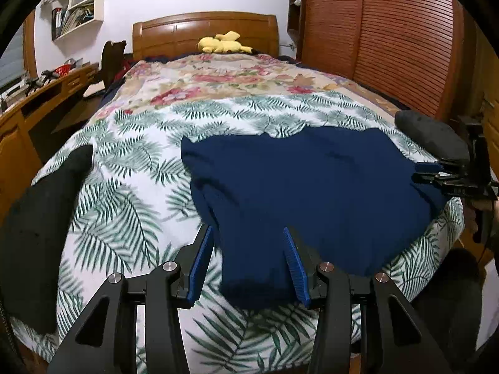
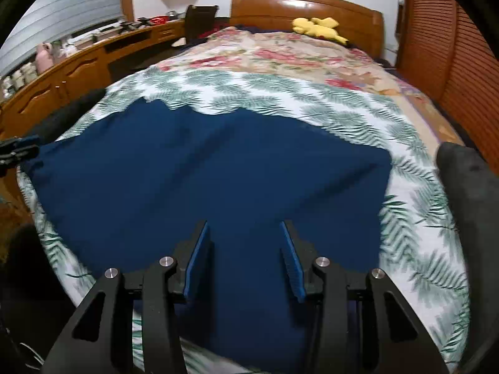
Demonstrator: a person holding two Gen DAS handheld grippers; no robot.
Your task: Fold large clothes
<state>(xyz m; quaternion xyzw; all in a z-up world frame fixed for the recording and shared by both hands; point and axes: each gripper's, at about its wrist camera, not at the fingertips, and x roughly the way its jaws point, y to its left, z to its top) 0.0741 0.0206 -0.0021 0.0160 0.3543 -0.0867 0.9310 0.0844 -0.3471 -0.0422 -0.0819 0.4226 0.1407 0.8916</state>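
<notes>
Our left tool [image 1: 248, 263] and right tool [image 2: 243, 258] hang open over the navy garment [image 2: 202, 180], spread on the fern sheet [image 1: 131, 187] of the bed [image 2: 305, 6]. Only the right view shows the window blind [image 2: 68, 9].

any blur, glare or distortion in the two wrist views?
Left wrist: strong fisheye curvature, dark vignette corners, motion smear on the leaf-print cover, glare on the headboard. Right wrist: same barrel bend, leaf print smeared, navy garment edges soft, headboard glare.
</notes>
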